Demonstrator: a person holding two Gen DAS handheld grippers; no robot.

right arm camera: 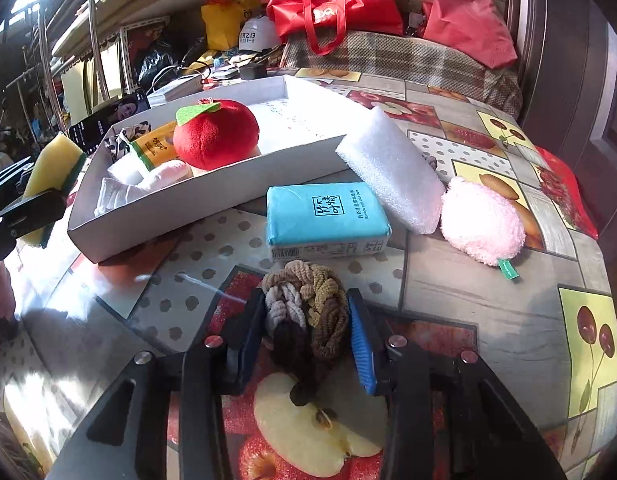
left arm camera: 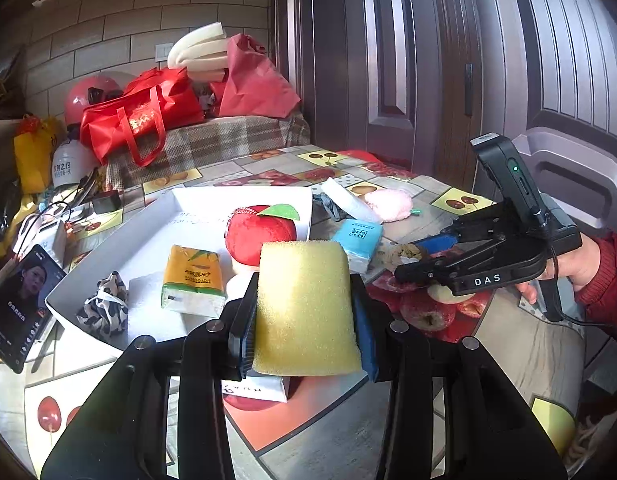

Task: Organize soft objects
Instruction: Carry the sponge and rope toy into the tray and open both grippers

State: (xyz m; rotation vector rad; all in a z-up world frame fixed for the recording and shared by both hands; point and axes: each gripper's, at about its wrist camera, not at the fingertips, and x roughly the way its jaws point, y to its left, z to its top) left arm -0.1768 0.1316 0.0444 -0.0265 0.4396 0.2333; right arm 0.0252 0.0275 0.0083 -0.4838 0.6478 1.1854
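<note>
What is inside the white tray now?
In the tray: a red plush apple, an orange tissue pack, a patterned scrunchie and white soft pieces. What lies under them is hidden.

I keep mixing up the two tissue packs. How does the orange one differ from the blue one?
The orange tissue pack lies inside the white tray, while the blue tissue pack lies on the tablecloth outside it. The orange tissue pack has a bamboo-leaf print and the blue tissue pack a square black logo. Both are soft, rectangular, wrapped packs, and neither gripper holds one.
</note>
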